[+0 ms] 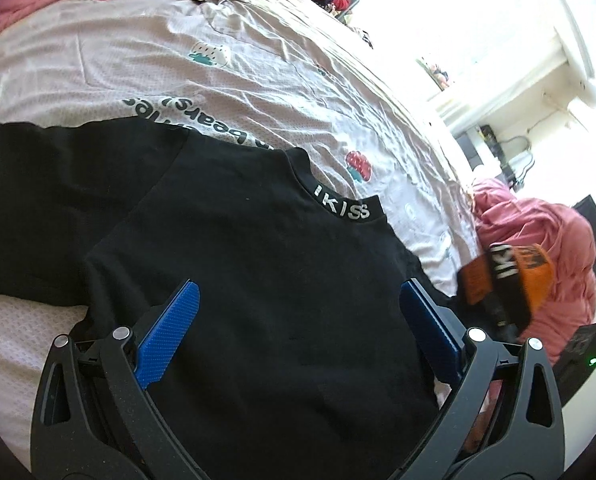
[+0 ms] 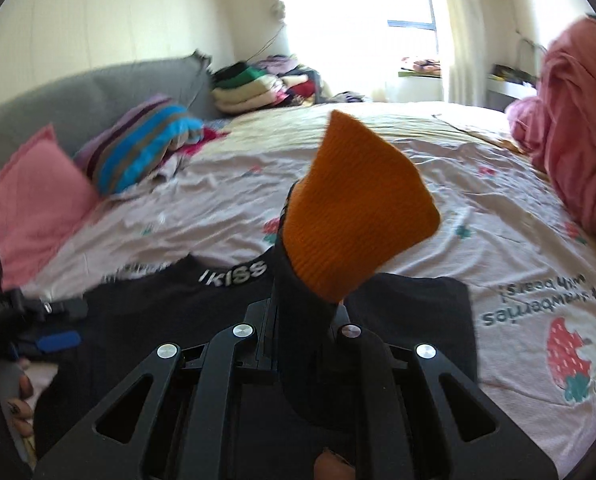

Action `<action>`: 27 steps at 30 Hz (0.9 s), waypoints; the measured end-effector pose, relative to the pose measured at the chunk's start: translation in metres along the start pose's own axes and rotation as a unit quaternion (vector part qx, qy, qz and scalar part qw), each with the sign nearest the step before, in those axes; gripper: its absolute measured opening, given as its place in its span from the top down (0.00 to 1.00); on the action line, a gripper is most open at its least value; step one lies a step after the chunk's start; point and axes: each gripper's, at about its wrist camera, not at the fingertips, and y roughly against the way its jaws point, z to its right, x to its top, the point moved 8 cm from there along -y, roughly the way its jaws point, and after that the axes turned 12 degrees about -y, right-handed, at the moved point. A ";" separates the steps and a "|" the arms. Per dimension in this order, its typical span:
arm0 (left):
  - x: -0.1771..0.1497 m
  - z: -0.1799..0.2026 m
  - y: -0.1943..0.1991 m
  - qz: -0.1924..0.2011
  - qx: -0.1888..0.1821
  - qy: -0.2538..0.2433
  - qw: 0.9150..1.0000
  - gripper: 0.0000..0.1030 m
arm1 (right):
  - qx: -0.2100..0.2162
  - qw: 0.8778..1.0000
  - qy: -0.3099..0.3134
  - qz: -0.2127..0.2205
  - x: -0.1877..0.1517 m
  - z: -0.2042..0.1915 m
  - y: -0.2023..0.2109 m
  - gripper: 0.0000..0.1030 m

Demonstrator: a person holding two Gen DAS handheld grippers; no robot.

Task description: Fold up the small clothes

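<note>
While clamped in right gripper, orange-cuffed sleeve upright, seemingly tilted right.

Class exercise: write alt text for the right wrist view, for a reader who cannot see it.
The right gripper, shut on an orange-and-black sleeve, holds it above a black top spread on a bed. Pillows lie at left.

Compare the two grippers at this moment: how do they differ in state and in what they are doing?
The left gripper is open, blue fingers spread above the black shirt; the right gripper is shut on an orange-and-black sleeve. The left holds nothing; the right lifts its cloth off the bed. Both hang over the same shirt.
</note>
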 end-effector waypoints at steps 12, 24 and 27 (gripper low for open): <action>-0.001 -0.011 -0.002 -0.001 -0.052 0.041 0.998 0.09 | 0.028 0.993 0.078 -0.079 -0.063 -0.066 -0.052 0.81; -0.021 -0.002 -0.030 -0.045 -0.089 0.039 0.994 0.35 | 0.105 0.982 0.076 -0.140 -0.100 -0.078 -0.013 0.46; -0.029 0.006 -0.040 -0.063 -0.102 0.035 0.992 0.42 | 0.102 0.985 0.056 -0.125 -0.092 -0.063 0.004 0.45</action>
